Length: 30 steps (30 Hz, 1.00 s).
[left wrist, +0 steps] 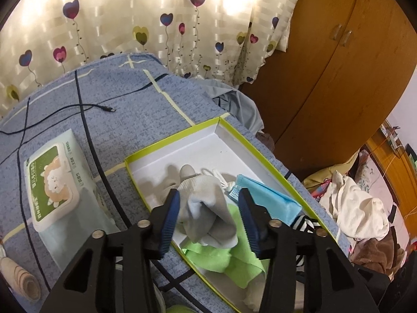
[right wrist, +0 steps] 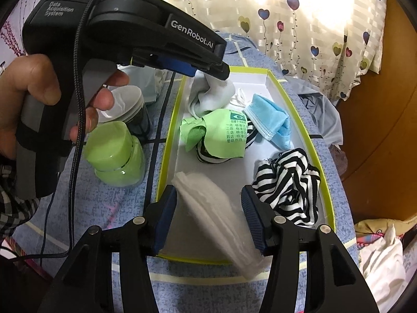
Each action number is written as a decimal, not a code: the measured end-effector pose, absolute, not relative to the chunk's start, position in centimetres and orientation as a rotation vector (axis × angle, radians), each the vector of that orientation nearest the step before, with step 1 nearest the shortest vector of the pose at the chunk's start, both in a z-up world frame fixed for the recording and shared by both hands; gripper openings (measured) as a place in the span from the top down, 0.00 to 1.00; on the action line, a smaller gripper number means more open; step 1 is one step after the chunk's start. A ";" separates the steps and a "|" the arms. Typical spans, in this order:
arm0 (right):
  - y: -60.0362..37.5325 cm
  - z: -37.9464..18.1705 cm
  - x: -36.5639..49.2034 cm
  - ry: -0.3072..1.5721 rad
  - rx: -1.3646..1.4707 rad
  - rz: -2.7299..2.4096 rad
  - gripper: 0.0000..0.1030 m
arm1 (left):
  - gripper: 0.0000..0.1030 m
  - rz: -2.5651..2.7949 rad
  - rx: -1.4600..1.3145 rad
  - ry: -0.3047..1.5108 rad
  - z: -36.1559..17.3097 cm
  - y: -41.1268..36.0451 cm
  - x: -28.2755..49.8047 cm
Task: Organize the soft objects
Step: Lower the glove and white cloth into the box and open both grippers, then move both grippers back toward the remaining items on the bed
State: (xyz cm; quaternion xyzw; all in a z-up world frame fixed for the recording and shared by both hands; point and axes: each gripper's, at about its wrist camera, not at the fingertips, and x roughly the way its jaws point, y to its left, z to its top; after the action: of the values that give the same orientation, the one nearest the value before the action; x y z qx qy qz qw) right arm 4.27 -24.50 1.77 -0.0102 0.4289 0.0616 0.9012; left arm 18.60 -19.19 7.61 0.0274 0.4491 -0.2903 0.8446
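Note:
A shallow white box with a lime-green rim (left wrist: 234, 135) (right wrist: 299, 109) lies on the blue bedspread. My left gripper (left wrist: 208, 193) hangs open over its far end. A grey-white sock (left wrist: 206, 200) (right wrist: 213, 94) lies loose between the pads on the box floor. In the box are also a blue face mask (left wrist: 265, 198) (right wrist: 271, 120), a green cloth (left wrist: 224, 255) (right wrist: 221, 130) and a black-and-white striped cloth (right wrist: 289, 182). My right gripper (right wrist: 208, 190) is open at the near end. A blurred stack of white pads (right wrist: 213, 208) sits between its jaws, over the box edge.
A wet-wipes pack (left wrist: 52, 182) and a black cable (left wrist: 78, 104) lie left of the box. A green-lidded jar (right wrist: 114, 154) and a white-lidded jar (right wrist: 127, 104) stand beside it. A hand (right wrist: 31, 99) holds the left gripper. A wooden wardrobe (left wrist: 338, 65) and a clothes pile (left wrist: 351, 208) are at the right.

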 end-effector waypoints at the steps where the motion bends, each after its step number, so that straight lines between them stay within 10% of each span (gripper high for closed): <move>1: -24.5 1.9 4.1 0.883 -0.019 0.127 0.49 | 0.54 -0.614 0.057 0.946 7.8 -19.2 18.4; 30: -21.3 5.9 2.2 0.737 -0.016 0.114 0.49 | 0.47 -0.531 -0.015 0.809 12.9 -10.6 11.8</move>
State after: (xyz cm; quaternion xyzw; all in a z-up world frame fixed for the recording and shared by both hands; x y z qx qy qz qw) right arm 2.20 -21.32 5.86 -0.0080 0.3598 0.0555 0.9313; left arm 11.80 -10.59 12.93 -0.0073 0.3891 -0.2552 0.8851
